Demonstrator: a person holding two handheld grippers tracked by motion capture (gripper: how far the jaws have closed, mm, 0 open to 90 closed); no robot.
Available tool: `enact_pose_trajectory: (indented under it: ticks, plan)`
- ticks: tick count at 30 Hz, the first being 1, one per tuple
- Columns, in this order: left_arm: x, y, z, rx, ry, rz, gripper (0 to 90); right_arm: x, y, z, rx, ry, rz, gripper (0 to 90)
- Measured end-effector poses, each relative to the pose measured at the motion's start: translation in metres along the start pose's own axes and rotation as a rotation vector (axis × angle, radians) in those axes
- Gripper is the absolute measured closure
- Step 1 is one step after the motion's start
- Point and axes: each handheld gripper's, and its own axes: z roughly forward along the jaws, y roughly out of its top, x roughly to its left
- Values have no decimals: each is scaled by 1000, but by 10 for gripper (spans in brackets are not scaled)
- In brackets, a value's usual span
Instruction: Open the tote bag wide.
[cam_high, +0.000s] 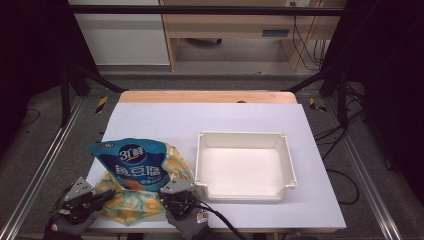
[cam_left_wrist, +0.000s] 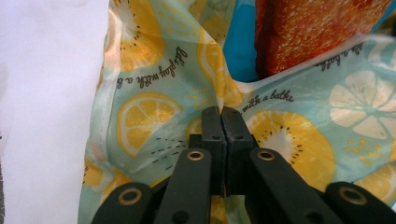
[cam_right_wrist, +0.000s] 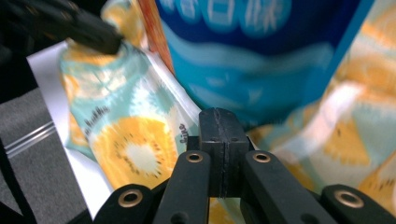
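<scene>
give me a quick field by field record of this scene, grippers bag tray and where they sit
left gripper: jaws shut, pinching a fold of the lemon-print bag
right gripper: jaws shut, at the bag's other side; grip on the fabric not clear
blue snack packet: standing up out of the bag's mouth
white tray: to the right of the bag, apart from it, nothing inside
table: white top, bag at the near left edge

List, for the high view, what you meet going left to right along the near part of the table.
Left tongs → lemon-print bag holding the blue snack packet → right tongs → white tray.
</scene>
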Motion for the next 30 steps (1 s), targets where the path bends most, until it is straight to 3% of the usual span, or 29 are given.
enact_pose_trajectory:
  ticks: [11,21,26,28,30]
  plan:
    - [1,1,-3,-20,-9,-14,834,-1,-10,14,66,-1,-1,900]
    - [-2,6,-24,-143,-21,-28,776,0,-13,17,77,-1,-1,900]
    - [-12,18,-36,-202,-49,-10,809,0,-13,17,77,-1,-1,900]
    - [-17,22,-36,-205,-55,9,837,0,-13,17,79,1,1,900]
    - [-22,24,-30,-175,-60,32,863,0,-13,17,79,1,3,900]
